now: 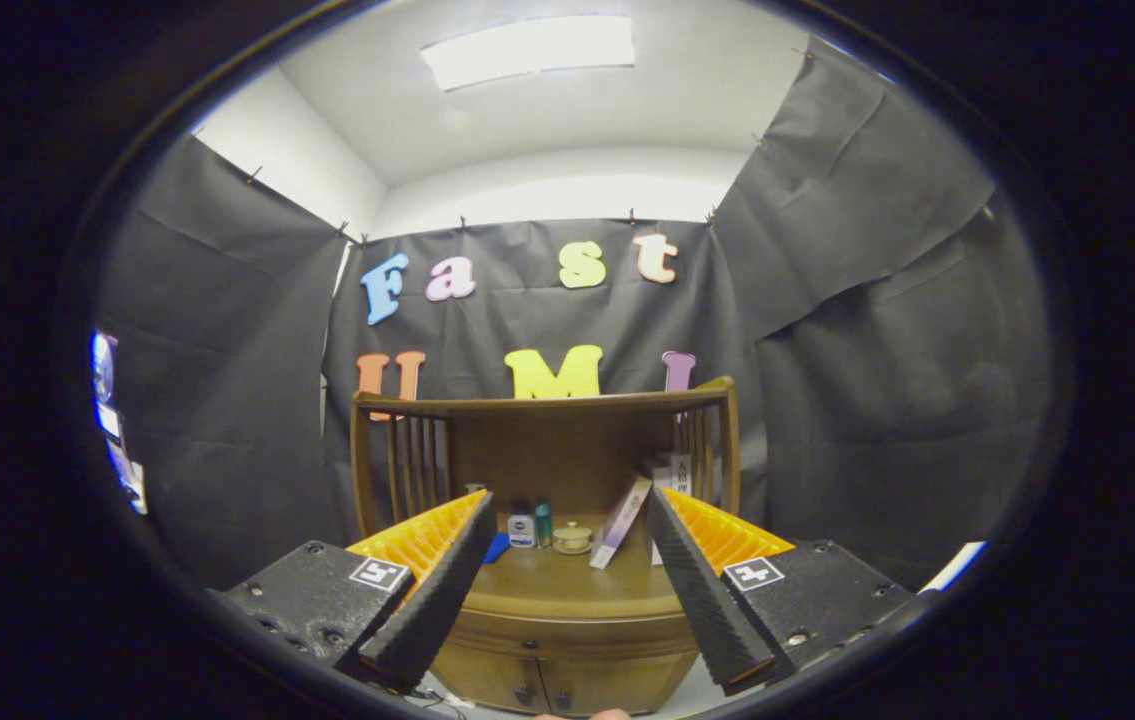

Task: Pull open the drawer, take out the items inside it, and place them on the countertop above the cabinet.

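A wooden cabinet [567, 640] stands beyond my fingers, seen between them. Its drawer front [567, 632] runs under the countertop and looks shut. The countertop [567, 580] has a railed back and sides. My gripper [567, 540] hangs in the air well short of the cabinet, open, with nothing between its fingers. Whatever lies inside the drawer is hidden.
On the countertop stand a small white bottle [521, 527], a green bottle [543, 523], a little lidded jar [572, 538], a blue flat thing [497, 547] and a leaning box [621, 522], with more boxes [675, 475] at the back right. Two lower doors [537, 685] sit under the drawer.
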{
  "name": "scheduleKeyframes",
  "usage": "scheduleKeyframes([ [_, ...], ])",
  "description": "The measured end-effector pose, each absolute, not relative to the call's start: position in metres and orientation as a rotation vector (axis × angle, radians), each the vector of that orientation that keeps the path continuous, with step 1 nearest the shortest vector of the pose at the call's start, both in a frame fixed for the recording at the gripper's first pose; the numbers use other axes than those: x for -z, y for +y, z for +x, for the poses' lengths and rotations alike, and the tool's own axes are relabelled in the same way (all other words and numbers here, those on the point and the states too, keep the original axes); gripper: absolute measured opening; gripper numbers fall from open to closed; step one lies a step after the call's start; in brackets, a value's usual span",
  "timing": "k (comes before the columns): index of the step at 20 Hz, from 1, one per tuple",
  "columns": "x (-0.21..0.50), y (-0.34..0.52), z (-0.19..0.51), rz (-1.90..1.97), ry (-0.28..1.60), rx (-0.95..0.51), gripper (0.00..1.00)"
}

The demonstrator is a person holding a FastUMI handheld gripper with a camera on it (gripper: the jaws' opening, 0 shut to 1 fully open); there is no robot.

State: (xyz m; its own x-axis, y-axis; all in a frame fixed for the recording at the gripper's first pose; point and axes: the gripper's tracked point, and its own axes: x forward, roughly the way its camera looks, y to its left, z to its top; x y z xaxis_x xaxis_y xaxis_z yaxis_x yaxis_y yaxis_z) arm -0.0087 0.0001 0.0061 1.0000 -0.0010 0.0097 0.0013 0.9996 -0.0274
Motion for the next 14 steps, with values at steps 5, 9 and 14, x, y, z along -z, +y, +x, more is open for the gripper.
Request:
scheduleKeyframes([
  [5, -0.005, 0.006, -0.006, -0.026, -0.008, -0.014, 0.99],
  [9, 0.002, 0.010, -0.001, -0.024, 0.004, -0.015, 0.99],
  [14, 0.020, 0.005, 0.006, -0.036, 0.029, -0.007, 0.99],
])
